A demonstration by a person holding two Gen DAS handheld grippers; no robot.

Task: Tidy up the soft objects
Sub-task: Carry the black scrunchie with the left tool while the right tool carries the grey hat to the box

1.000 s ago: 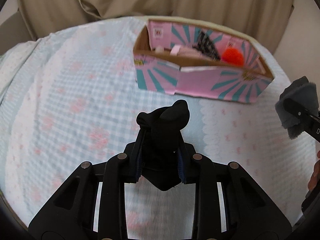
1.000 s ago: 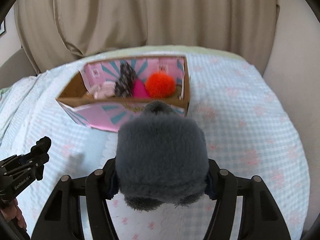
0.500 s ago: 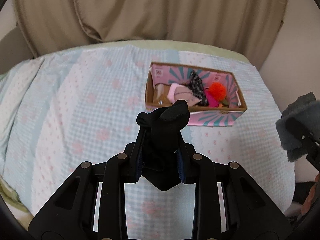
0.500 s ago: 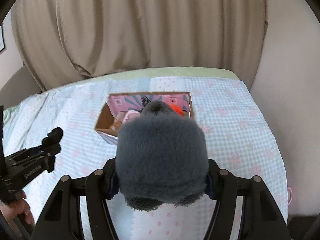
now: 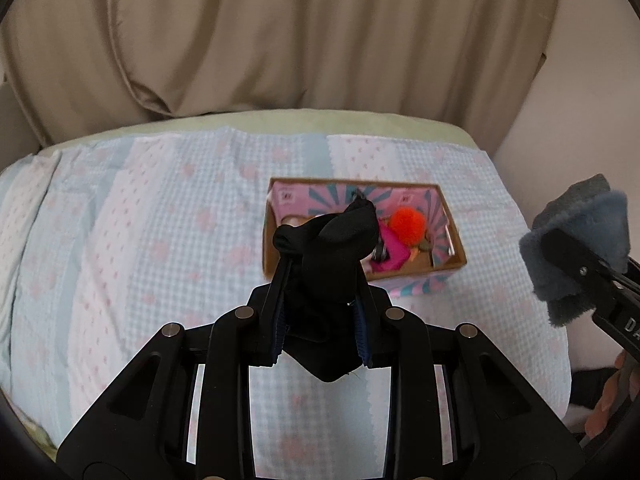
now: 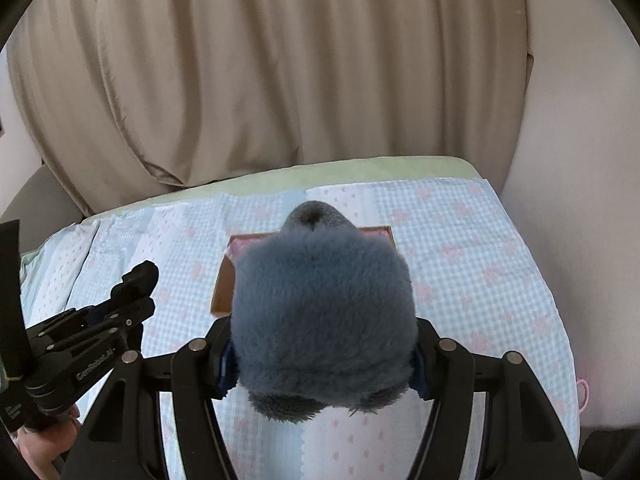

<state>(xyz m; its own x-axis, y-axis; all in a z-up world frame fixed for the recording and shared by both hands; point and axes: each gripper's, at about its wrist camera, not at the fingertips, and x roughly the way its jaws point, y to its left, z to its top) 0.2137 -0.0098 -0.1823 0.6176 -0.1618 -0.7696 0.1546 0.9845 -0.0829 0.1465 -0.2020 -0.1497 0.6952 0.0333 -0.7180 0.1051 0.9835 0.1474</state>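
My left gripper [image 5: 320,312] is shut on a black soft cloth [image 5: 332,256] and holds it high above the bed. My right gripper [image 6: 322,360] is shut on a fluffy grey plush [image 6: 324,312], which fills the middle of the right wrist view. The plush also shows at the right edge of the left wrist view [image 5: 576,240]. A pink and teal cardboard box [image 5: 412,284] lies on the bed beyond both grippers. It holds an orange pom-pom [image 5: 408,222], a magenta item [image 5: 390,254] and other soft things partly hidden by the black cloth. In the right wrist view the box [image 6: 222,288] is mostly hidden behind the plush.
The bed has a light blue and pink checked cover [image 5: 160,248]. A beige curtain [image 5: 280,36] hangs behind it and a pale wall [image 6: 580,140] stands to the right. The left gripper shows at the left of the right wrist view [image 6: 136,284].
Both grippers have risen and drawn back from the box, which now looks smaller and farther below. Each still holds its soft item.
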